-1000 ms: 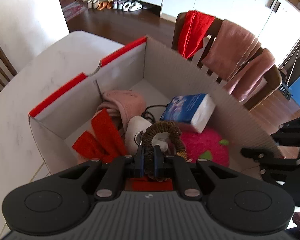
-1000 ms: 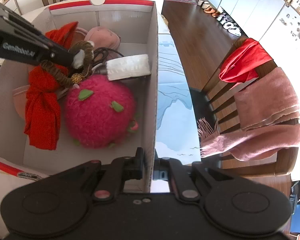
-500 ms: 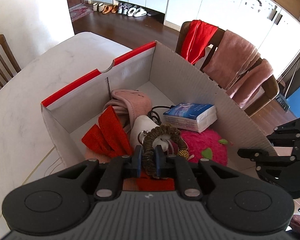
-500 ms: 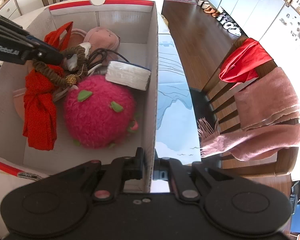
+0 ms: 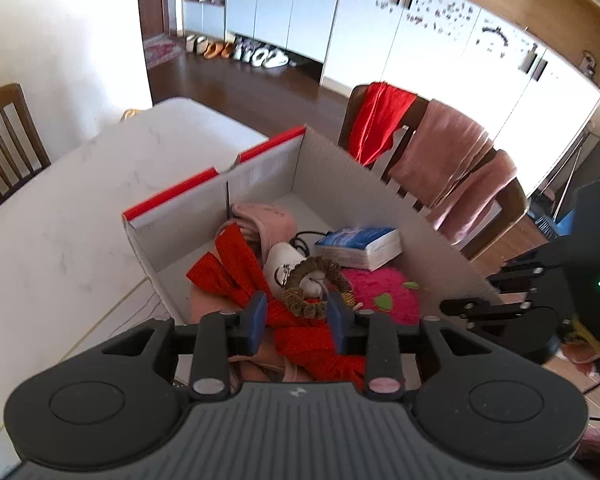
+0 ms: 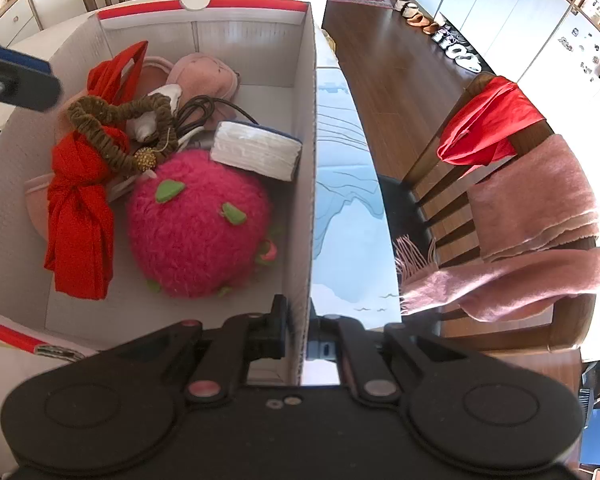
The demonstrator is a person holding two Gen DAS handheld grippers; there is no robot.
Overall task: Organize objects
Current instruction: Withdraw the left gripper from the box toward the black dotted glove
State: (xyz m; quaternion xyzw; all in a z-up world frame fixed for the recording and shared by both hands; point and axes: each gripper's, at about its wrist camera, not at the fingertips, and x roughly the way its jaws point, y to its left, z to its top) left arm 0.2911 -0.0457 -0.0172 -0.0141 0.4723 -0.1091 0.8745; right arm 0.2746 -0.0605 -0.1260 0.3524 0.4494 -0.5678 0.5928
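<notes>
Item: braided brown loop (image 6: 120, 132), lying in the cardboard box (image 6: 307, 160) atop the red cloth (image 6: 80, 216). Left gripper (image 5: 298, 322): fingers just parted, nothing between them. Right gripper (image 6: 300, 334): fingers clamped on the box wall. Handling: lift left straight clear, avoiding snags.

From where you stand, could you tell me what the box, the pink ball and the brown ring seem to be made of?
Box: corrugated cardboard, matt white, by its ribbed walls.
Pink ball: plush fabric, by its fuzzy pile and green felt-like patches.
Brown ring: probably gathered fabric over elastic, by its puckered surface, with a gold bead.
</notes>
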